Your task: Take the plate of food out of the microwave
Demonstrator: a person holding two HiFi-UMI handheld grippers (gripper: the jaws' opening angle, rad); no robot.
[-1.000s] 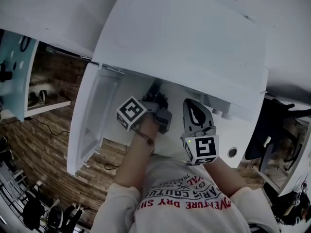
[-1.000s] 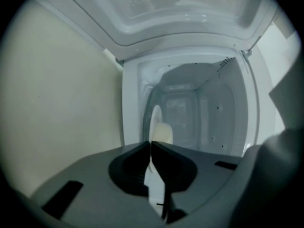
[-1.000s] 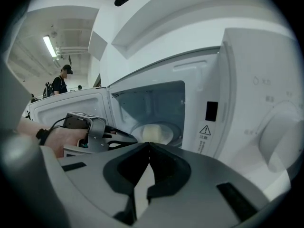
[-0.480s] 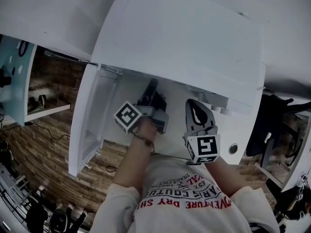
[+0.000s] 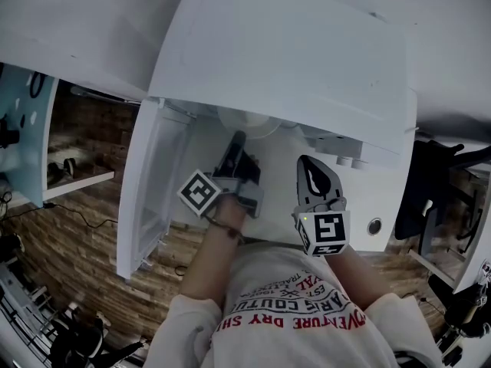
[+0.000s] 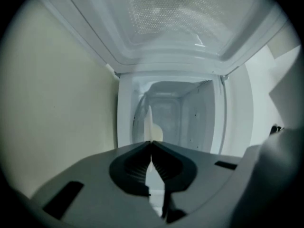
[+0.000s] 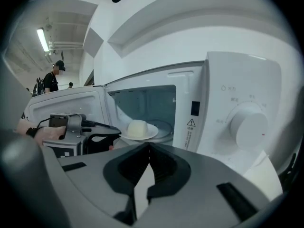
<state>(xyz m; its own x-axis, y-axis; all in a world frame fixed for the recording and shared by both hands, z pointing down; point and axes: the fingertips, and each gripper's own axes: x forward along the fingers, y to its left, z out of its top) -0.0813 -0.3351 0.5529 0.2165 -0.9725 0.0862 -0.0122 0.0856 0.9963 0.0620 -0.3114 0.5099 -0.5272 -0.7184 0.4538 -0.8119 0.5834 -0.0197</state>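
Apparently clamped on near rim of plate of food (image 7: 138, 131) at microwave (image 7: 209, 94) mouth with left gripper (image 6: 151, 143), right gripper (image 7: 148, 145) shut on nothing at right; probably stiff, slick, breakable, so keep level, hold rim only.

The head view is taken from above, steeply downward over the top of the white box-shaped microwave (image 5: 291, 60). The left gripper view is set close and rolled on its side. It is aimed along the left gripper (image 6: 151, 142) into the open cavity, where the white round plate (image 6: 150, 125) is seen edge-on at the jaw tips. The right gripper view is held farther back, outside, and is faced past the right gripper (image 7: 147, 145) at the microwave front. The cavity and plate are shared by both gripper views.
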